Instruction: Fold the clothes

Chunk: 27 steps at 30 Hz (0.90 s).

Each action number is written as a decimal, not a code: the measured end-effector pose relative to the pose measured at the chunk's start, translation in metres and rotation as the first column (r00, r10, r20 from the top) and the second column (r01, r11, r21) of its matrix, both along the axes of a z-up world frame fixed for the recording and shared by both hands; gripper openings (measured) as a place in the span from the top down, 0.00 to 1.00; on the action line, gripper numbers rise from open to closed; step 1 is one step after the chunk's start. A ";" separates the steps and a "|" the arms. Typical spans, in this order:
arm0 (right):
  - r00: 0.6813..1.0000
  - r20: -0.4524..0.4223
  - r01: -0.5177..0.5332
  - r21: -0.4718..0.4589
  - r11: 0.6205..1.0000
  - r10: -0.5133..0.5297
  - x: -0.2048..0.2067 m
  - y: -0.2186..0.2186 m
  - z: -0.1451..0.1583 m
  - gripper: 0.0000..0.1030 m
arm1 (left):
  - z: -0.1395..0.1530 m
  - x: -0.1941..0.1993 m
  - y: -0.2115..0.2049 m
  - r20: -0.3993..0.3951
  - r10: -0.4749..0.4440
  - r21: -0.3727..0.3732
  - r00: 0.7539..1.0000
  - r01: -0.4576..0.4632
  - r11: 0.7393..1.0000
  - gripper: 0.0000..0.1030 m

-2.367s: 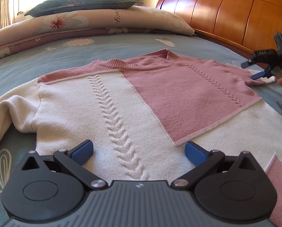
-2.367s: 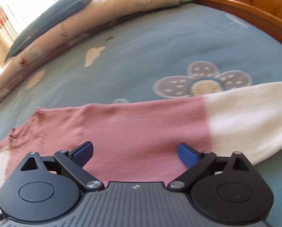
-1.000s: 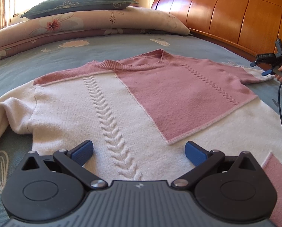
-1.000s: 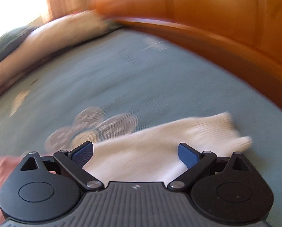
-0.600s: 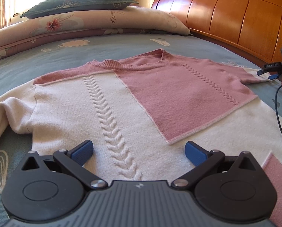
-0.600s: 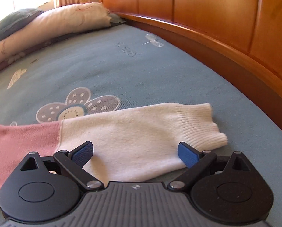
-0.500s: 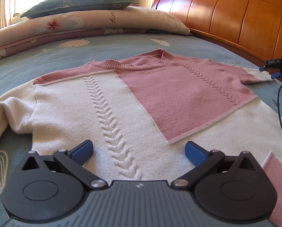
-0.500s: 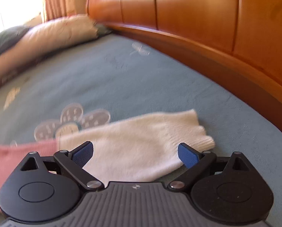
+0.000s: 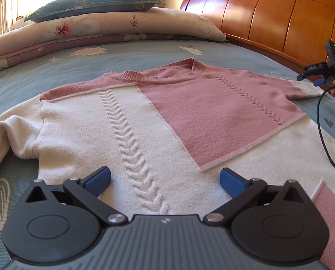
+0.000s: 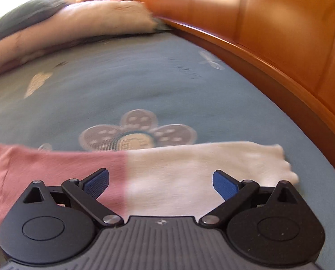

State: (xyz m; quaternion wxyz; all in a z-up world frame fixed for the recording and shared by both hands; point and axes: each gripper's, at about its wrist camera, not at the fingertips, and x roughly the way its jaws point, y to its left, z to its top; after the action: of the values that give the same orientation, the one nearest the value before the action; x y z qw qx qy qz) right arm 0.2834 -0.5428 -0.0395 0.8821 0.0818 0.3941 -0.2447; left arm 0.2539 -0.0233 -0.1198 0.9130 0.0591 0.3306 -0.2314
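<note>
The sweater (image 9: 158, 121) lay flat, face up, on the bed (image 9: 145, 54). The left gripper (image 9: 165, 181) hung over its hem, jaws wide, holding nothing. The right gripper (image 10: 160, 181), equally wide and empty, hovered above the outstretched sleeve (image 10: 190, 171).

sweater (image 9: 127, 132) | cream and pink cable-knit | flat, face-up, sleeves spread

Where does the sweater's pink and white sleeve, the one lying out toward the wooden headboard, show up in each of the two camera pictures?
Left wrist: sleeve far right, small, beside the right gripper.
Right wrist: sleeve across the lower middle, behind the open jaws.
Shared landmark: headboard.
</note>
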 end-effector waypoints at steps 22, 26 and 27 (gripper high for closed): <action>0.986 -0.135 -0.092 0.043 0.995 0.097 -0.002 0.087 -0.011 0.00 | 0.000 0.001 -0.001 0.001 0.001 0.009 1.000 -0.001 1.000 0.01; 0.987 -0.140 -0.072 0.071 0.995 0.082 -0.017 0.098 0.013 0.00 | 0.002 0.000 0.000 0.004 0.002 0.007 1.000 -0.002 1.000 0.01; 0.987 -0.135 -0.083 0.059 0.995 0.090 -0.022 0.105 0.024 0.00 | 0.003 -0.002 0.000 0.007 0.004 0.011 1.000 -0.004 1.000 0.01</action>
State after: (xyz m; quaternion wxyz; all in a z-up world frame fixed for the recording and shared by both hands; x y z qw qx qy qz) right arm 0.2618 -0.4379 -0.0155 0.8601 0.0708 0.4635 -0.2007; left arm 0.2523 -0.0234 -0.1171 0.9143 0.0642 0.3287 -0.2276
